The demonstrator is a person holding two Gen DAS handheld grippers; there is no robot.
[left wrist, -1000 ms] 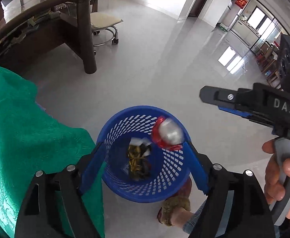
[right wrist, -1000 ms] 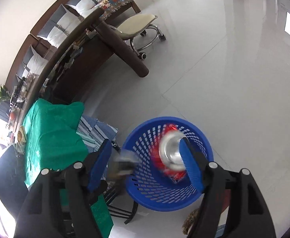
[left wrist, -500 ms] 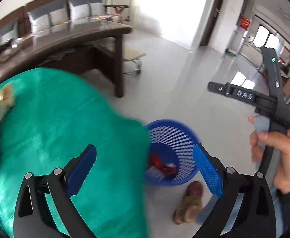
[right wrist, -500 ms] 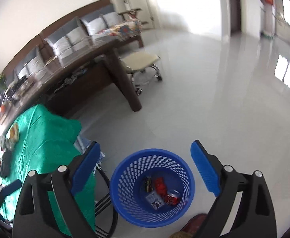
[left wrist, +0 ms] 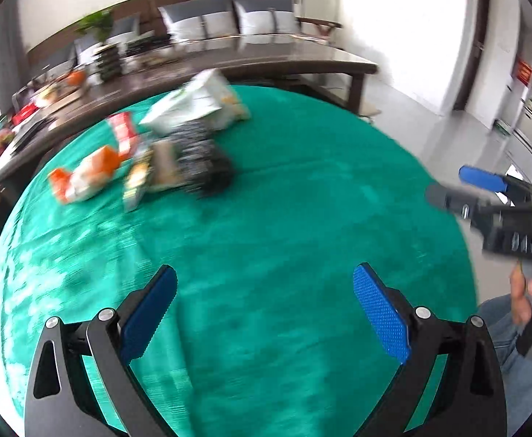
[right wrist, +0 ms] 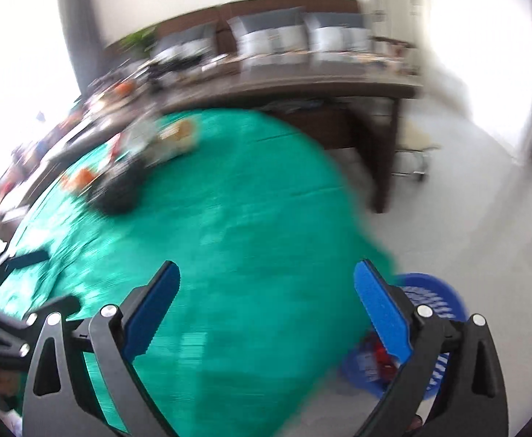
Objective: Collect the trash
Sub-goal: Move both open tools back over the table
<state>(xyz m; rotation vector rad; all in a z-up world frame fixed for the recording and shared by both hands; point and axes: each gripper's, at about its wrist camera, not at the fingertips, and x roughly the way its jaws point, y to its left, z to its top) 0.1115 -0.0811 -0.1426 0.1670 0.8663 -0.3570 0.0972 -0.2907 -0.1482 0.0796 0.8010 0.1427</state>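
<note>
Both empty: left gripper (left wrist: 264, 318) wide apart, right gripper (right wrist: 266, 317) opening. Might knock far-edge wrappers (left wrist: 149, 153) off tablecloth (left wrist: 302, 200), missing basket (right wrist: 433, 298).

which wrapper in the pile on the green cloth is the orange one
The orange and white wrapper at the pile's left end. The others beside it are red and white, pale or dark.

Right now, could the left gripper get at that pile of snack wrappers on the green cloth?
Probably yes: the left gripper is open and empty, and only bare green cloth lies between it and the snack wrappers.
</note>
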